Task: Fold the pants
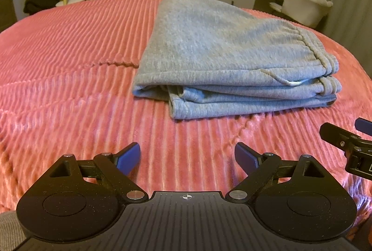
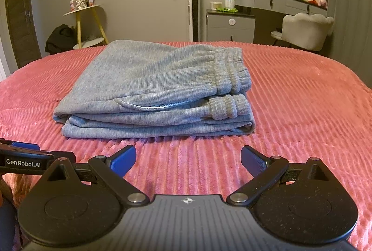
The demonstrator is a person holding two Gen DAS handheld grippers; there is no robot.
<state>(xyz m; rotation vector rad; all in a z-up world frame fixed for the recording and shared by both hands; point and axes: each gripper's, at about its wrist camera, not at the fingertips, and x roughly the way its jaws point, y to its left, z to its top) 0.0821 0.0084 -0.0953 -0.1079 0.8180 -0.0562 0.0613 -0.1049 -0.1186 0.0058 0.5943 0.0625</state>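
Left tool (image 1: 187, 158): blue pads spread wide, nothing between them, hanging above the pink ribbed blanket (image 1: 69, 53) near the front edge of the bed. Right tool (image 2: 188, 158): likewise wide open and empty, close beside the left one, also over the front strip of blanket. Neither touching the cloth.

Just beyond both tools: grey pants (image 2: 153, 88), folded into a thick flat stack of several layers, lying around the middle of the bed, a little short of its far edge. Elastic waistband (image 2: 230, 70) on top toward the right side of the stack, the cuffs tucked just below it; layered edges facing the tools.

Step in hand, by the look of it: folding done or nearly so, tools let go and clear of the stack. Next move, if any: a light press to flatten the top layer or square the slightly uneven left corner; otherwise nothing more needed than staying clear.
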